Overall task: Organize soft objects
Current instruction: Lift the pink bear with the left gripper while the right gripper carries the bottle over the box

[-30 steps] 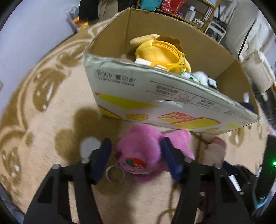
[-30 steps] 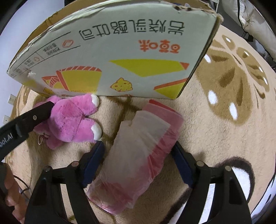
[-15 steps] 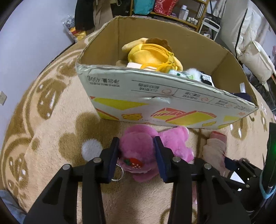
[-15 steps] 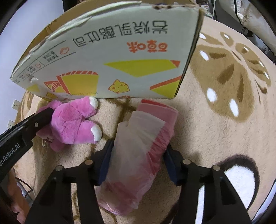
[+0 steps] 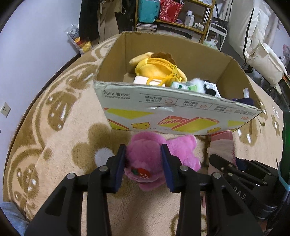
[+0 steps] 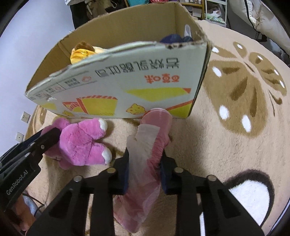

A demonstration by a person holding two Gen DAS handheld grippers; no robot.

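Note:
My left gripper (image 5: 143, 159) is shut on a pink plush toy (image 5: 145, 158) with a strawberry patch, held just above the carpet in front of the cardboard box (image 5: 163, 107). The toy also shows in the right wrist view (image 6: 81, 143). My right gripper (image 6: 145, 163) is shut on a pink cloth wrapped in clear plastic (image 6: 148, 145), raised in front of the box wall (image 6: 126, 87). The box holds a yellow plush pouch (image 5: 157, 69) and other soft items.
A beige carpet with brown flower patterns (image 6: 244, 101) covers the floor. Shelves with bags and bottles (image 5: 172, 14) stand behind the box. White cushions (image 5: 262, 59) lie at the far right. A wall with sockets (image 5: 5, 109) is at the left.
Both grippers closed on their objects: the left on the pink plush, the right on the pink cloth. Both have risen from the carpet, so the box's inside shows more.

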